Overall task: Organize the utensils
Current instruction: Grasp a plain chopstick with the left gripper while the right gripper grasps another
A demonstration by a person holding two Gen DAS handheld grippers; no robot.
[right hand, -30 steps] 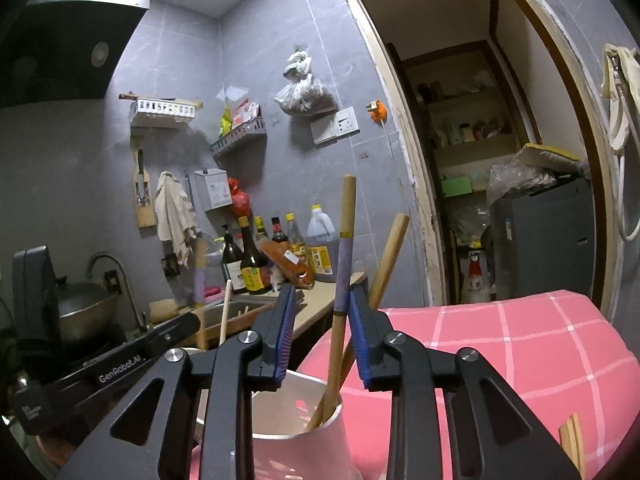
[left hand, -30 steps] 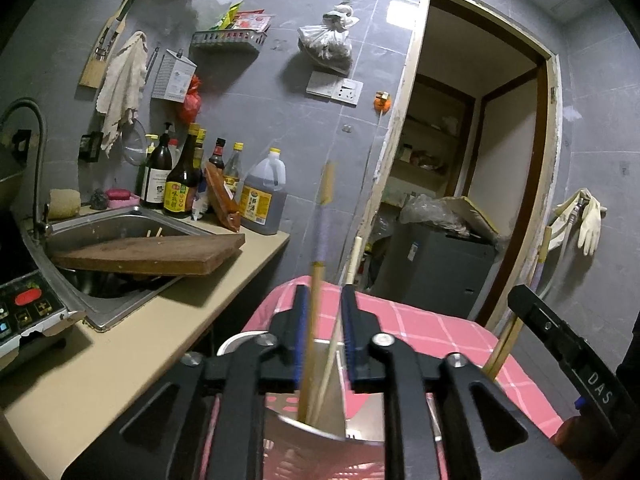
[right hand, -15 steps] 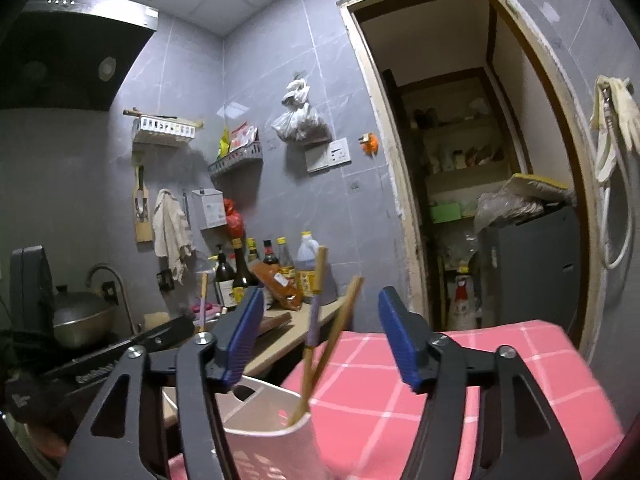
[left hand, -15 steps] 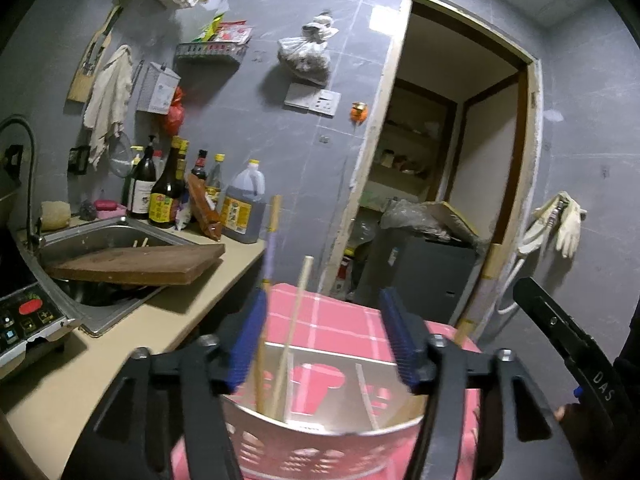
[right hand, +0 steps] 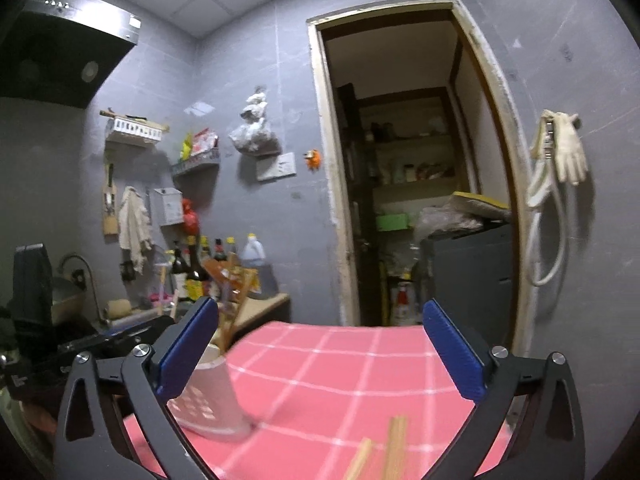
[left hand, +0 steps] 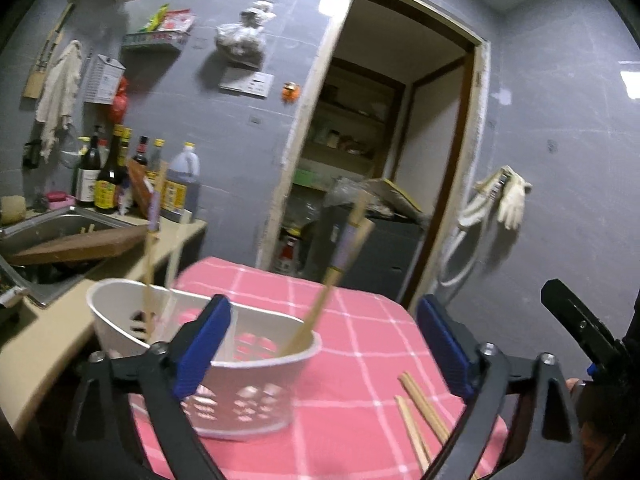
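A white perforated utensil holder [left hand: 224, 372] stands on the pink checked tablecloth [left hand: 352, 320]. Chopsticks with purple bands lean in it, one pair at its left end [left hand: 150, 264] and one pair at its right end [left hand: 320, 312]. My left gripper [left hand: 320, 344] is just behind the holder, its jaws opening wide, nothing pressed between the blue pads. Loose chopsticks [left hand: 420, 412] lie on the cloth at lower right. In the right wrist view the holder [right hand: 210, 396] is at the left, behind the left finger. My right gripper [right hand: 320, 348] is opening too, empty, above loose chopsticks [right hand: 384, 448].
A counter with a sink [left hand: 48, 224], a wooden cutting board [left hand: 76, 244] and several sauce bottles [left hand: 108, 176] runs along the left. An open doorway [left hand: 380, 160] lies behind the table. The other gripper's black finger [left hand: 576, 324] shows at the right edge.
Both grippers went from shut on purple-banded chopsticks to wide open and pulled back from the holder. The released chopsticks now lean inside the holder.
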